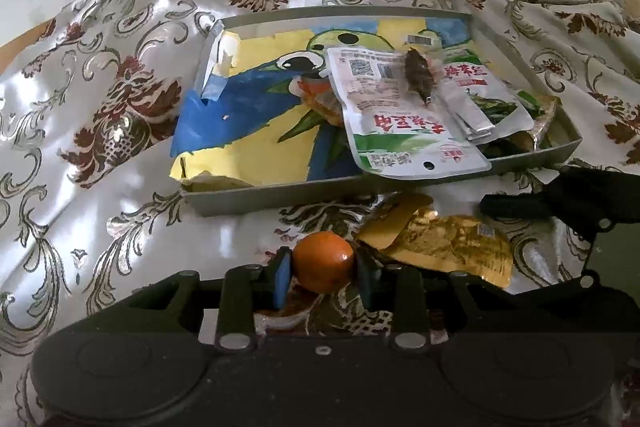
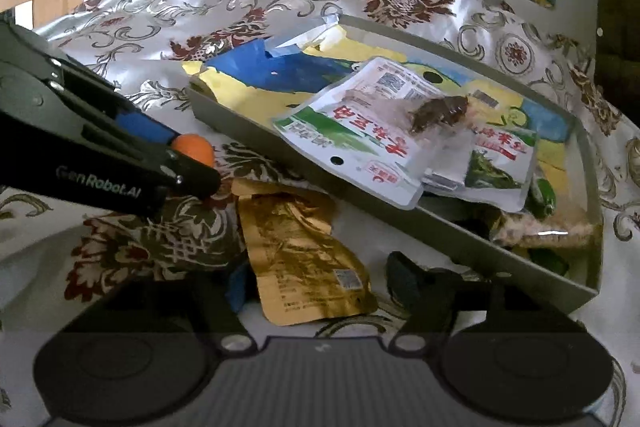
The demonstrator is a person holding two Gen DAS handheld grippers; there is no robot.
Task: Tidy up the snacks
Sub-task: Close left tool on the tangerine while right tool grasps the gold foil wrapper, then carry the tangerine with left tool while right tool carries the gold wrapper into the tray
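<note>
The left gripper (image 1: pixel 323 263) is clamping its jaws on a small orange (image 1: pixel 323 261) just above the patterned cloth (image 1: pixel 100 107), near the grey tray (image 1: pixel 280 193). The right gripper (image 2: pixel 316 287) is holding its jaws apart around a gold snack packet (image 2: pixel 300 247).

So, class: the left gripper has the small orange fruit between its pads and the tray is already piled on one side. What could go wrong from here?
1. The orange fruit is round and smooth; it may slip from the left gripper.
2. Set on the tilted white packet, it may roll.
3. The right gripper straddles the gold packet, whose flat foil may slide.
</note>
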